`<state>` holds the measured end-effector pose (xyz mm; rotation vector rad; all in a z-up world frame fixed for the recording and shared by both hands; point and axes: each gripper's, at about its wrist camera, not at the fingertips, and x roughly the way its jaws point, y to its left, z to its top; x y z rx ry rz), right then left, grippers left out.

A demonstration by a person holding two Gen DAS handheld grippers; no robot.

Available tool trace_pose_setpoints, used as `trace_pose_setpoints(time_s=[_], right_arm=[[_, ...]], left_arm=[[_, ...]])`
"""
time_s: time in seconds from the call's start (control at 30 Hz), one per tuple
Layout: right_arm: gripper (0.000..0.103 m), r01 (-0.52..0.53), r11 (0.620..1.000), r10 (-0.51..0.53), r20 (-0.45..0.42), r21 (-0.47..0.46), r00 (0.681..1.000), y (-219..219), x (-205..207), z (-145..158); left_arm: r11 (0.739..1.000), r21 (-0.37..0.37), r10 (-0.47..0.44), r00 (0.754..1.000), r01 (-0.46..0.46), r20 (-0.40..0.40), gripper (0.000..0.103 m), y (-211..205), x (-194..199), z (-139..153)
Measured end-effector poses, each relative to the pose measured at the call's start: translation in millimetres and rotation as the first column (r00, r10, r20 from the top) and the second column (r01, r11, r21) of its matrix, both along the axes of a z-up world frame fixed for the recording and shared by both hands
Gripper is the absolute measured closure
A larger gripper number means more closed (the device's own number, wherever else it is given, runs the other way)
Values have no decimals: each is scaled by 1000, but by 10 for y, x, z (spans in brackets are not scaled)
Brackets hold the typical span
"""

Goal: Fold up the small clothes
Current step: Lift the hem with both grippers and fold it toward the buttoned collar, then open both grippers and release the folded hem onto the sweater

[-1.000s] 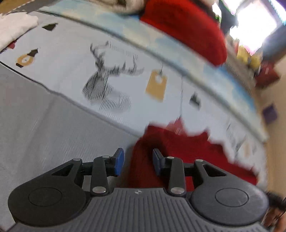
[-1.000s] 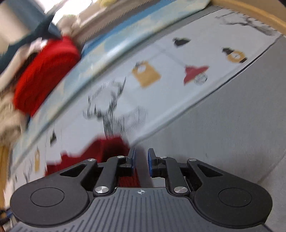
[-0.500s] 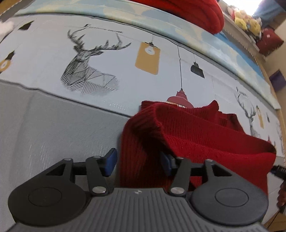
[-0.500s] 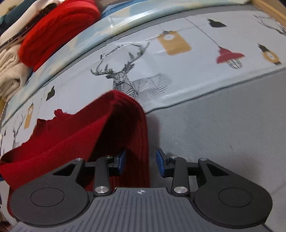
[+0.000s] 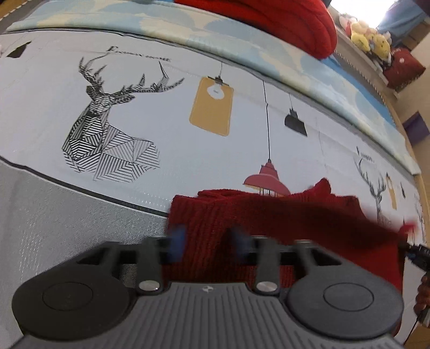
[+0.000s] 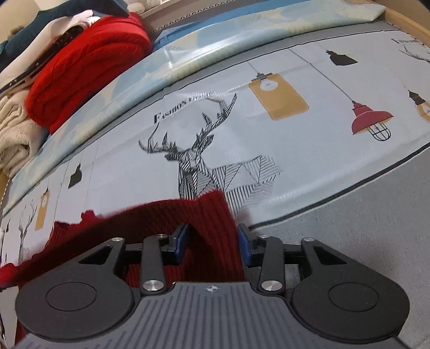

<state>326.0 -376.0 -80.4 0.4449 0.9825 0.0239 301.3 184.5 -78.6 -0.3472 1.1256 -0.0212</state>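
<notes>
Both jaw pairs have just been closing. The left gripper and right gripper each pinch a thick fold of the ribbed dark-red knit sweater, beside the printed line-drawn deer

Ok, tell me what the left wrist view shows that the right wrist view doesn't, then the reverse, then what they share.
Left wrist only: yellow plush toys on a far shelf, the left gripper, its jaws just closing on the sweater.

Right wrist only: a beige cloth and dark clothes in the pile, the right gripper, its jaws also just closing on the sweater.

Both: the dark red sweater hanging between the grippers, the deer-print sheet, the bright red knit behind.
</notes>
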Motion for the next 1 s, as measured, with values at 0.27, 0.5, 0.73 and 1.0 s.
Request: trace_pose_setpoints(time_s=[0.27, 0.5, 0.73, 1.0], right_arm=[[93, 52, 999, -50, 167, -7, 985, -34, 26, 365], [92, 110, 991, -89, 230, -79, 969, 48, 64, 436], [79, 80, 973, -71, 48, -218, 996, 71, 94, 200], [57, -240, 971, 240, 12, -19, 971, 35, -427, 394]], left_arm=[[995, 99, 8, 992, -20, 124, 97, -5, 33, 277], [980, 183, 34, 978, -72, 203, 97, -28, 93, 401], [955, 296, -52, 989, 10, 136, 80, -96, 17, 323], [907, 129, -413, 905, 400, 102, 74, -379, -607, 512]])
